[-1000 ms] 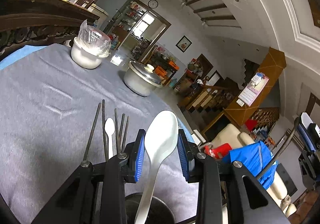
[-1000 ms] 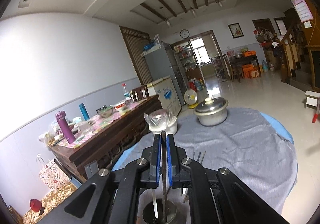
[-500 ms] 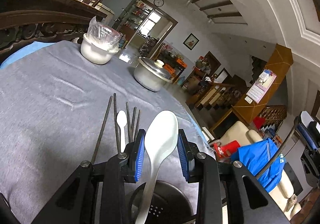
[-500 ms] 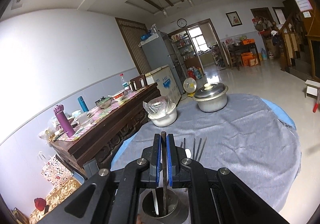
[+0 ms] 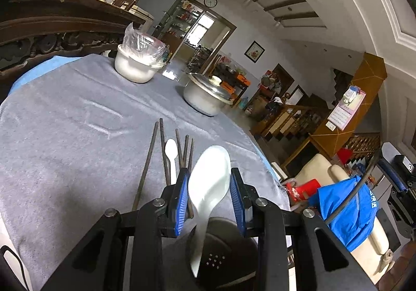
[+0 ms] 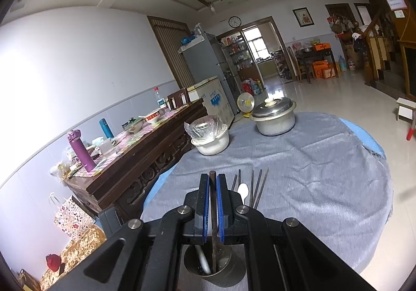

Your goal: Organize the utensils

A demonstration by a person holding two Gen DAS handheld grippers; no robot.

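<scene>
- Step in hand, as I judge it: both hands lower a utensil into the dark metal holder [image 6: 214, 269] at the near edge of the surface [image 5: 65, 135]; the rest of the sorting is not yet done.
- The left gripper [image 5: 209, 194] has its jaws clamped on the bowl of a large white spoon [image 5: 208, 181]; the handle hangs down into the holder's mouth, above its perforated floor.
- The right gripper [image 6: 212, 206] has its jaws together on a single dark chopstick [image 6: 213, 215], held upright; its lower end stands inside the holder, next to a white handle already there.
- Next move, by my reading: each pair of jaws should part only once its utensil sits low enough to lean on the rim; the spoon is top-heavy and could tip the wrong way if let go high.
- Waiting beyond the holder: a row of loose chopsticks [image 5: 148, 161] with a small white spoon [image 5: 171, 153] among them.
- Far containers: a white bowl [image 5: 135, 70] on the left, covered with a clear plastic bag, contents unclear; a lidded metal pot [image 5: 206, 97] to its right, contents hidden.
</scene>
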